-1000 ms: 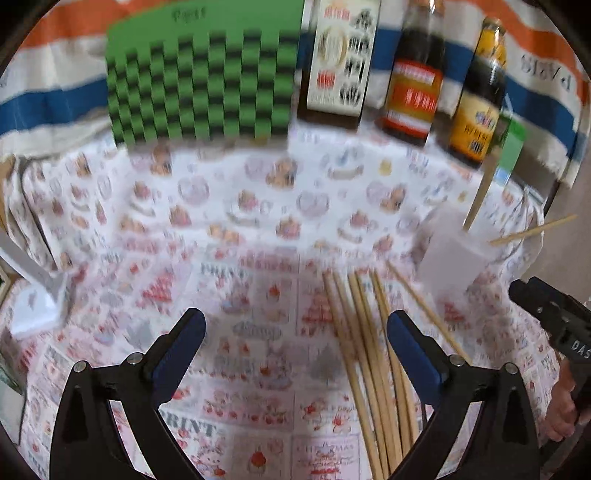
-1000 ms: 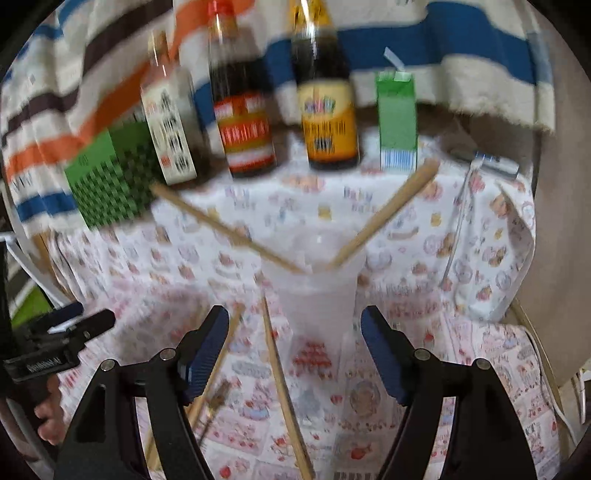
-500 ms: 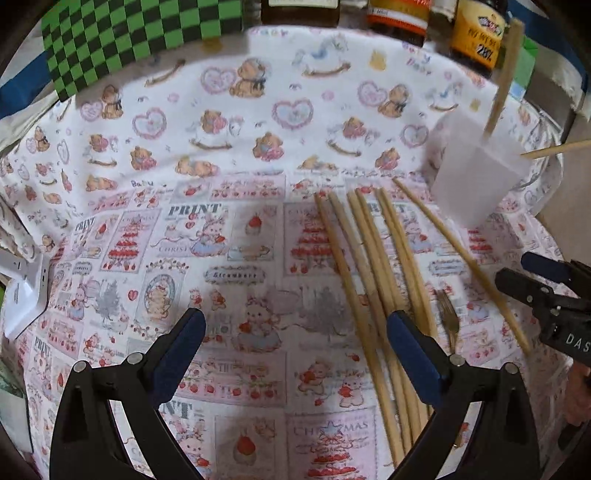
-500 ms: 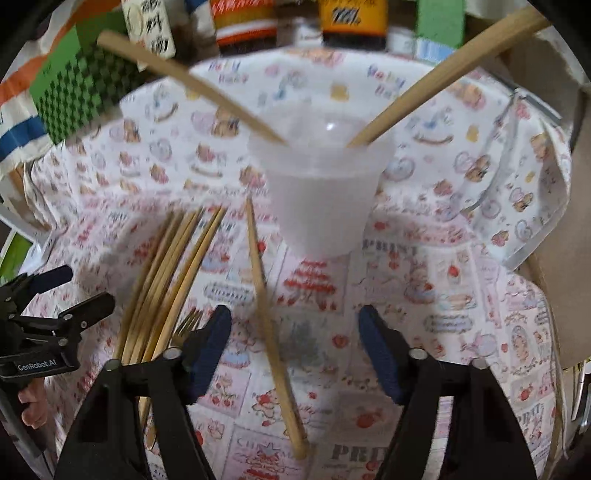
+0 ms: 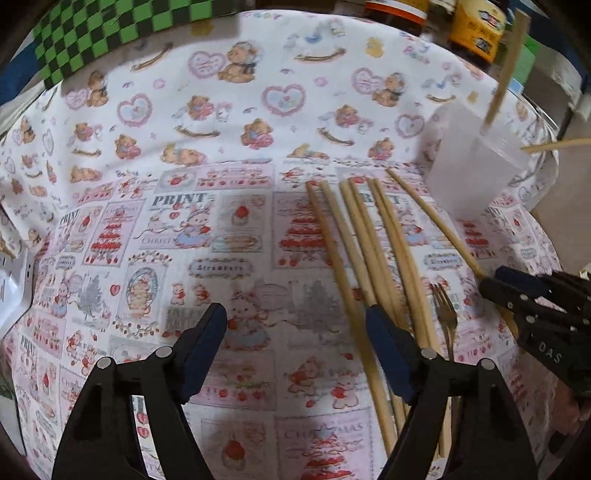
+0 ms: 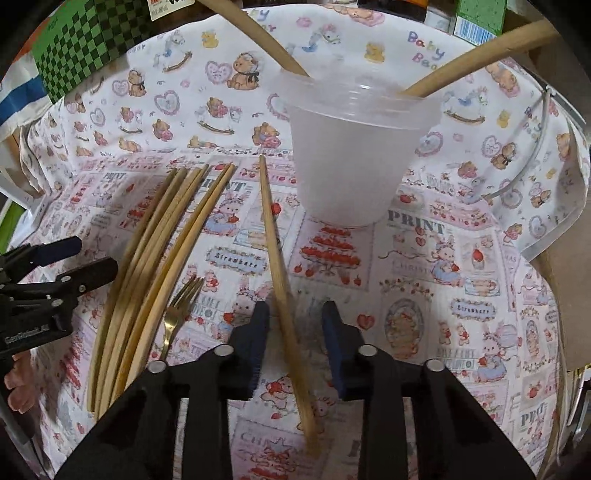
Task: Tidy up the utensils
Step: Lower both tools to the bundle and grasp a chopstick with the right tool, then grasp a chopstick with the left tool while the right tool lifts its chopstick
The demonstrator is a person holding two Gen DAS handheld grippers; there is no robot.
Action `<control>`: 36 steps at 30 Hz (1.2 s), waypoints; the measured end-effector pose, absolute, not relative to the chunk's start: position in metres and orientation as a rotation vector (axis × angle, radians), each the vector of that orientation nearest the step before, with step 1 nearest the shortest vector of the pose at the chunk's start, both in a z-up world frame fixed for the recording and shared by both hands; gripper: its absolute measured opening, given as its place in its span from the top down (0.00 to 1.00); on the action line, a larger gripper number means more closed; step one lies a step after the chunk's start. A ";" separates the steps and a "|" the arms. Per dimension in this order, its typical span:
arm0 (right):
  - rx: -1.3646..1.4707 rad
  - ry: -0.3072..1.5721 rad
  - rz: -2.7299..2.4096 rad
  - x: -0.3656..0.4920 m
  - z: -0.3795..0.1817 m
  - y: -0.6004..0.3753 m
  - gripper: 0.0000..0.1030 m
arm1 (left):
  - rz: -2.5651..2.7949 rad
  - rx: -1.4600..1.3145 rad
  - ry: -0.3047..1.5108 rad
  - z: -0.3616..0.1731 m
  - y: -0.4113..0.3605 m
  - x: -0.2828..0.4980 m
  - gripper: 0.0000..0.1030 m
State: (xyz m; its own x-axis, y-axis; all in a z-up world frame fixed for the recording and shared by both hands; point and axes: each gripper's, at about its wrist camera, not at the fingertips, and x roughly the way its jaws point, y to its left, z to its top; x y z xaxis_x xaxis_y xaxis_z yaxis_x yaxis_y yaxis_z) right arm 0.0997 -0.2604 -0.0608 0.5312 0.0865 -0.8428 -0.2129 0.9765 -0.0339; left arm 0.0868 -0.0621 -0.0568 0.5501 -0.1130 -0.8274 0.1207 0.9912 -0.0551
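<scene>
A translucent plastic cup (image 6: 354, 147) stands on the printed cloth with two wooden chopsticks (image 6: 476, 55) leaning in it; it also shows in the left wrist view (image 5: 476, 166). My right gripper (image 6: 295, 332) is open, its jaws narrowed and straddling a single chopstick (image 6: 277, 258) lying on the cloth. A bundle of several chopsticks (image 6: 155, 258) and a gold fork (image 6: 177, 306) lie to its left. My left gripper (image 5: 295, 336) is open and empty, low over the cloth, its right finger (image 5: 388, 347) over the bundle (image 5: 369, 251).
Sauce bottles (image 5: 476, 29), a green checkered box (image 6: 81, 44) and a green carton (image 6: 476, 18) stand along the back. A white object (image 5: 11, 280) lies at the left edge. The table's right edge (image 6: 569, 258) drops off beside the cup.
Both grippers have tilted down and come lower over the cloth. My right gripper's jaws have narrowed around the single chopstick. My left gripper has narrowed slightly near the bundle.
</scene>
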 end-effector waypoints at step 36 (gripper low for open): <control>-0.007 0.735 0.241 0.076 -0.011 -0.269 0.92 | -0.174 -0.061 0.772 -0.003 -0.056 0.056 0.94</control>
